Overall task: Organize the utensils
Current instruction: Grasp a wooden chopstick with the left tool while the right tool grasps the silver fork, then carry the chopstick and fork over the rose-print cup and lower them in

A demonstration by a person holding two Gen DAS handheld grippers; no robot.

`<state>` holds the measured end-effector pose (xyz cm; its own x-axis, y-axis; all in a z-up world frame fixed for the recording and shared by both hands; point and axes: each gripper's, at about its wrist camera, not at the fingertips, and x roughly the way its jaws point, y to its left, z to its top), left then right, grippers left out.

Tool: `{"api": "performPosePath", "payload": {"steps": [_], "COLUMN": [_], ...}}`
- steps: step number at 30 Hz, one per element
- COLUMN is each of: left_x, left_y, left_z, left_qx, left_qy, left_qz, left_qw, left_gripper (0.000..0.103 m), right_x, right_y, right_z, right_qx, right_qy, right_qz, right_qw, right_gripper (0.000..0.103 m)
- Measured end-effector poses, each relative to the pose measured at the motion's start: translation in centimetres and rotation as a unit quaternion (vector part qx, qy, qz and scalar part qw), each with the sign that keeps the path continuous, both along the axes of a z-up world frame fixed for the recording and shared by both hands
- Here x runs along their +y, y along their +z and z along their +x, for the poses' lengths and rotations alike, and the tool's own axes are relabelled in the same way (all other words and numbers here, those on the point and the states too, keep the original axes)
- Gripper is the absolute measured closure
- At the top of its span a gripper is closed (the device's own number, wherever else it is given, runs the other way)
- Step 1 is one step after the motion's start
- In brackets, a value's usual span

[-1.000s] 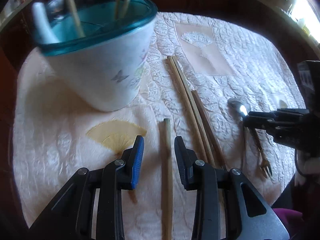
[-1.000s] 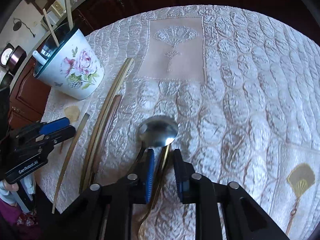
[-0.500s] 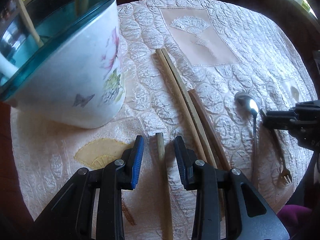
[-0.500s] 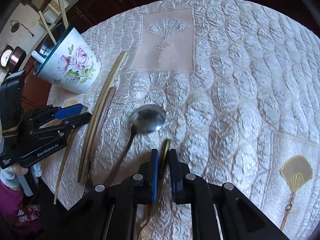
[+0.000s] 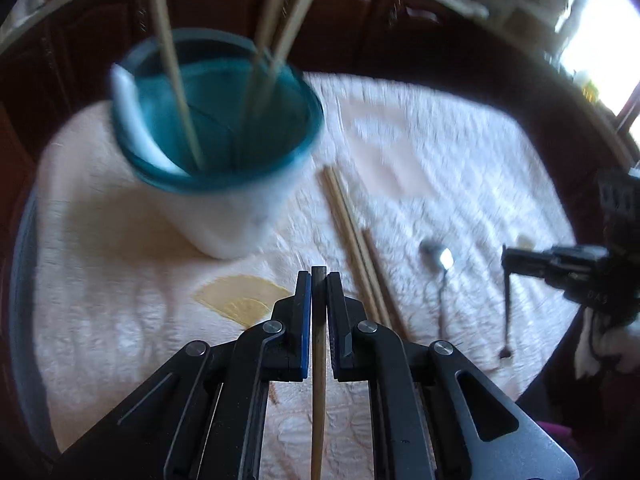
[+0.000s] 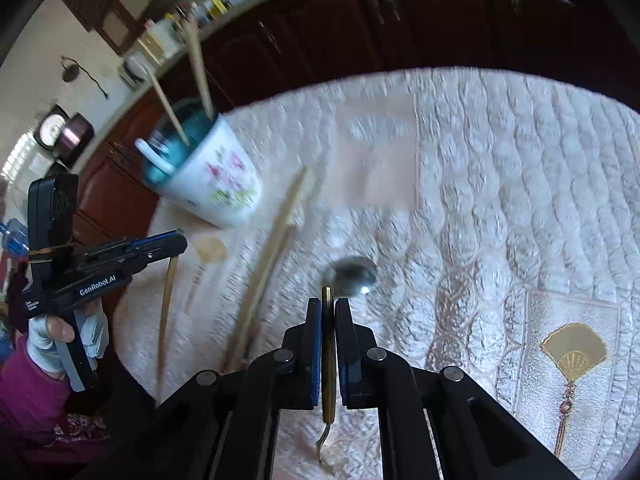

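My left gripper (image 5: 319,280) is shut, its jaws closing hard on a wooden chopstick (image 5: 319,360) lifted off the cloth. The same chopstick (image 6: 167,304) hangs below the left gripper (image 6: 180,242) in the right wrist view. My right gripper (image 6: 329,304) is shut on the brass handle of a fork (image 6: 329,380), tines hanging down. From the left wrist view that fork (image 5: 507,312) dangles under the right gripper (image 5: 506,258). A floral cup (image 5: 240,216) with a teal inside holds several chopsticks and a white spoon. It stands ahead and left of both grippers.
Three chopsticks (image 5: 352,232) lie side by side on the quilted white tablecloth (image 6: 500,200), right of the cup. A metal spoon (image 6: 352,276) lies just beyond the right gripper. Dark wooden cabinets (image 6: 360,20) stand behind the table. A gloved hand (image 6: 52,340) holds the left gripper.
The left jaws closed on the chopstick and raised it. The right gripper lifted the fork clear of the cloth. Both views rose, and the cup now shows from above.
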<state>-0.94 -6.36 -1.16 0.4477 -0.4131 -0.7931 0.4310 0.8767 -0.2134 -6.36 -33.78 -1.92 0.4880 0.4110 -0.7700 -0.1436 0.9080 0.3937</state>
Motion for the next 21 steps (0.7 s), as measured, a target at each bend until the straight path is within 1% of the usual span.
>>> {"api": "performPosePath", "payload": {"steps": [1, 2, 4, 7, 10, 15, 18, 21], "left_x": [0.6, 1.3, 2.1, 3.7, 5.1, 6.4, 7.4, 8.1], "left_y": [0.6, 1.9, 3.5, 6.1, 7.7, 10.7, 12.6, 14.9], "left_z": [-0.2, -0.6, -1.3, -2.4, -3.0, -3.7, -4.1, -4.4], "left_qx": [-0.005, -0.016, -0.031, -0.055, -0.066, -0.090, -0.101, -0.124], "left_qy": [0.002, 0.005, 0.007, 0.010, 0.019, 0.034, 0.039, 0.041], "left_qz": [-0.008, -0.019, -0.030, -0.050, -0.069, -0.091, -0.105, -0.109], "left_qw": [0.9999, 0.9997, 0.9990, 0.9972, 0.9953, 0.9912, 0.9886, 0.9855], "left_gripper": [0.097, 0.097, 0.097, 0.097, 0.097, 0.097, 0.097, 0.097], "right_x": [0.0, 0.0, 0.6, 0.9, 1.5, 2.6, 3.6, 4.9], "right_y": [0.6, 1.1, 2.3, 3.6, 4.7, 6.9, 8.9, 10.9], "right_z": [-0.1, -0.6, -0.9, -2.6, -3.3, -2.8, -2.4, -1.6], "right_qx": [-0.009, -0.017, -0.034, -0.049, -0.063, -0.087, -0.105, -0.127], "right_qy": [-0.001, 0.000, 0.006, 0.014, 0.023, 0.036, 0.049, 0.065], "right_qz": [0.004, 0.007, 0.011, 0.008, 0.003, -0.003, -0.009, -0.015], "right_qw": [1.000, 1.000, 0.999, 0.999, 0.998, 0.996, 0.993, 0.990], "right_gripper": [0.097, 0.097, 0.097, 0.097, 0.097, 0.098, 0.098, 0.098]}}
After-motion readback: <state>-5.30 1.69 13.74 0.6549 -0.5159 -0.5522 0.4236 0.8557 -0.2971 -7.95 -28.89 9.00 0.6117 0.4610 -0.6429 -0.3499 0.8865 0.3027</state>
